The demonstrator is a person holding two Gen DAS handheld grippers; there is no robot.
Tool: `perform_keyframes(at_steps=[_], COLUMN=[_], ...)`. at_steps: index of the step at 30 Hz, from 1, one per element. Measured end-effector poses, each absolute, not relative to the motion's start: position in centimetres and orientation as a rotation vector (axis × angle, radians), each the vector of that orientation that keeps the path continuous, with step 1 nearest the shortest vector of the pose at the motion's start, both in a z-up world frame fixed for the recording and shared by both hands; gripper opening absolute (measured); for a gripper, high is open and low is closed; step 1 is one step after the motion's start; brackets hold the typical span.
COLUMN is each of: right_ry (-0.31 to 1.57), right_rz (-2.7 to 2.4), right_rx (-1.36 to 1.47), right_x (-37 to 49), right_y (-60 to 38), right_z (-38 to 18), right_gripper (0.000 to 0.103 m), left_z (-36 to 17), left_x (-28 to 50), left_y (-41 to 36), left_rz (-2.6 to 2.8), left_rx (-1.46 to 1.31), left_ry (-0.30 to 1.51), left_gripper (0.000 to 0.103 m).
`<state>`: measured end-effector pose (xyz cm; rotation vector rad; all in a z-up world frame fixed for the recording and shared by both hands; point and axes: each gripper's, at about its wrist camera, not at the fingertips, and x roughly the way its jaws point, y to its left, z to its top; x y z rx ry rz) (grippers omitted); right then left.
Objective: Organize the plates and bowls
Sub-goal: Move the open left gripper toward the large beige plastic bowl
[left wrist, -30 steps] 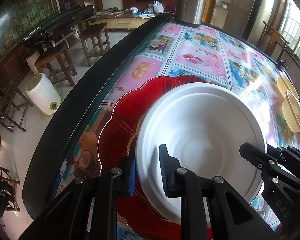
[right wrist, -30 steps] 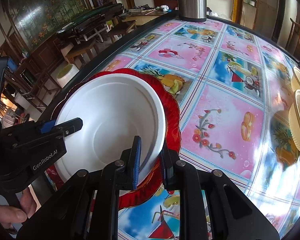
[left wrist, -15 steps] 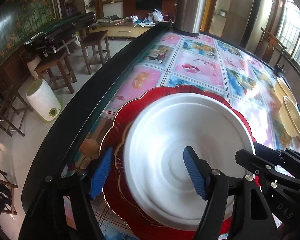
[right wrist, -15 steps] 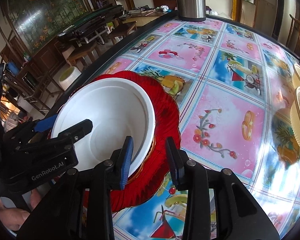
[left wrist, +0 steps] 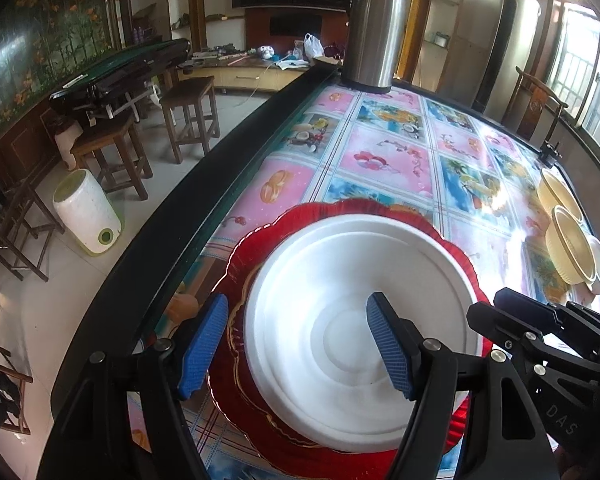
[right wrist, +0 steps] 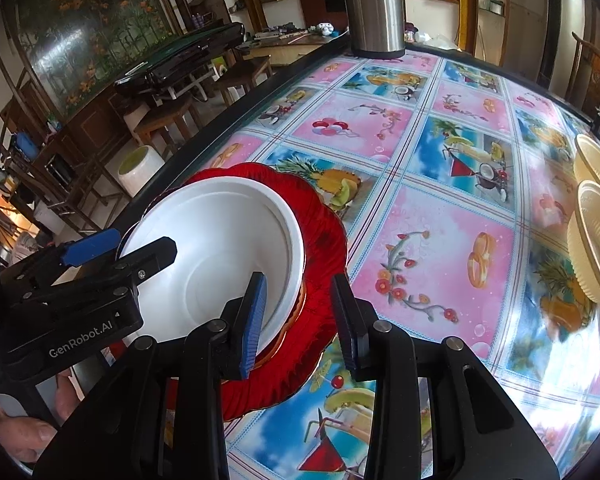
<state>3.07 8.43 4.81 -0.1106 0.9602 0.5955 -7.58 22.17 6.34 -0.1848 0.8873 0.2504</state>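
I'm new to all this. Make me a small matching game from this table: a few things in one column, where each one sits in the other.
Things:
1. white bowl
2. red plate
3. steel flask
4. cream bowls

Places:
A. far end of the table
B. flat on the patterned cloth, near the table's edge
C. stacked at the right side of the table
D. resting on the red plate

Pairs: 1-D, 2-B, 3-A, 4-C

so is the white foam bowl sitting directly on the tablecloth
No, the white foam bowl rests on the red scalloped plate, which lies between it and the tablecloth.
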Motion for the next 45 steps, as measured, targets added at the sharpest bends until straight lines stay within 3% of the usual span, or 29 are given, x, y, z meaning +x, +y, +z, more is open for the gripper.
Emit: perform_keyframes(at_steps=[8,11,27,30,45], right_ry=[0.871,0.843,0.817,0.829,0.861], right_rz=[0.517,0.482,0.302,0.274,0.15], right_rx=[-0.109,-0.09,0.015,0.044,0.161], right_x=[2.1,1.9,1.8,1.9,2.3], right_y=[5.6,3.7,-6.8,-8.9,-17.1], right_z=[6.8,7.4,7.5,7.0,5.6], right_gripper=[0.034,0.046,0.046,0.054,0.053], left_z=[8.6,9.2,10.4,10.1,8.6], left_x=[-7.9,-7.8,-6.1,-5.6,-3.1], left_y=[20.2,18.8,8.8,6.9,0.1], left_rz=[0.23,0.214,0.038,0.017,-0.066], left_rx=[-0.167,-0.156,-0.061,-0.039,0.007], left_ry=[0.811,0.785,0.73,0.738,0.764], left_gripper=[0.072,0.076,0.079,0.079,0.079])
